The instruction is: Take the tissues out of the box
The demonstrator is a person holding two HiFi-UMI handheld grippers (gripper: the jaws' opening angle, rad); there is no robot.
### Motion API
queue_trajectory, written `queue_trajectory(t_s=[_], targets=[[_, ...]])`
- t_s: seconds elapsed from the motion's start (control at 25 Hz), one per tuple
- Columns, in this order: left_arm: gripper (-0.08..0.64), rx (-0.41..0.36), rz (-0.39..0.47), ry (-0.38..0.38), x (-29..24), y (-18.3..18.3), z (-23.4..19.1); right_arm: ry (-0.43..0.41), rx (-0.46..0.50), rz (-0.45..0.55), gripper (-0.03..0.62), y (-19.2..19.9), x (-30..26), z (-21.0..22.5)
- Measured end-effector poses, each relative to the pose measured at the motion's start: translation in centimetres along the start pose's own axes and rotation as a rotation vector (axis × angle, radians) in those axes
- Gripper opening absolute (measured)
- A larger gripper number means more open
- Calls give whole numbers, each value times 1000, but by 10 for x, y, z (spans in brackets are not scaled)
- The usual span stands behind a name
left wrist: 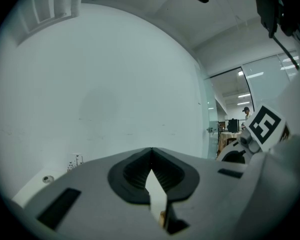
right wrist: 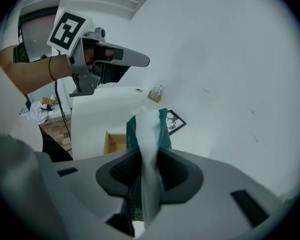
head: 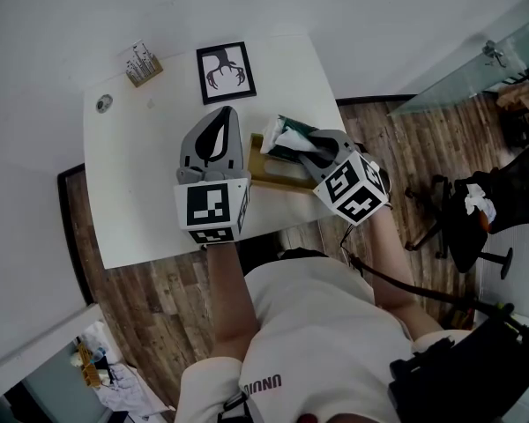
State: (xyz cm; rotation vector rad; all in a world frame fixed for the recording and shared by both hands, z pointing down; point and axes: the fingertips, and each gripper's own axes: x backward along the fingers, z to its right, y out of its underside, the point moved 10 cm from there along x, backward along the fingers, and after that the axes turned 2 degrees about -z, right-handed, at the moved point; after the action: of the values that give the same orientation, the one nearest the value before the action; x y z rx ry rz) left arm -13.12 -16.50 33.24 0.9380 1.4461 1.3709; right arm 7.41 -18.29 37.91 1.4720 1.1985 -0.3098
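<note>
White table [head: 123, 192] shoved into a white corner with wood floor around it. The box [head: 266, 174] sits near the table's front edge, so that's my first worry: nothing pins the box down. If the pack [head: 289, 137] snags on a wall on its way up, the box could ride along or skid off the edge.

Next worry is the pack itself. It's a soft green wrapper and the grip is up top, so it could sag, twist or slip out and drop back in.

Smallest thing is the white tissue [right wrist: 149, 134] poking out the top. It's pinched along with the wrapper, and if most of the squeeze lands on that one sheet, it may just pull free or tear.

Tools now. Right tool [right wrist: 146, 156] is part closed and clamped on the pack's upper end, with wrapper and tissue both between the pads. The pack is over the far end of the box, and I can't tell if its bottom is clear of it. Left tool [head: 227, 113] is closed, tips touching, nothing in it. It hangs above the table just left of the box, not touching it.
</note>
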Motion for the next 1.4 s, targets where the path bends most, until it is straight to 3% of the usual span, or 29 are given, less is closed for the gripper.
queue_trajectory(t_s=[0.68,1.4], targets=[[12,-8,1,6,0,-2,2,184,-76,89,115,-6,19,16],[12,-9,-5,11,0,-2,5,266,-124,119,110,-7,30,24]])
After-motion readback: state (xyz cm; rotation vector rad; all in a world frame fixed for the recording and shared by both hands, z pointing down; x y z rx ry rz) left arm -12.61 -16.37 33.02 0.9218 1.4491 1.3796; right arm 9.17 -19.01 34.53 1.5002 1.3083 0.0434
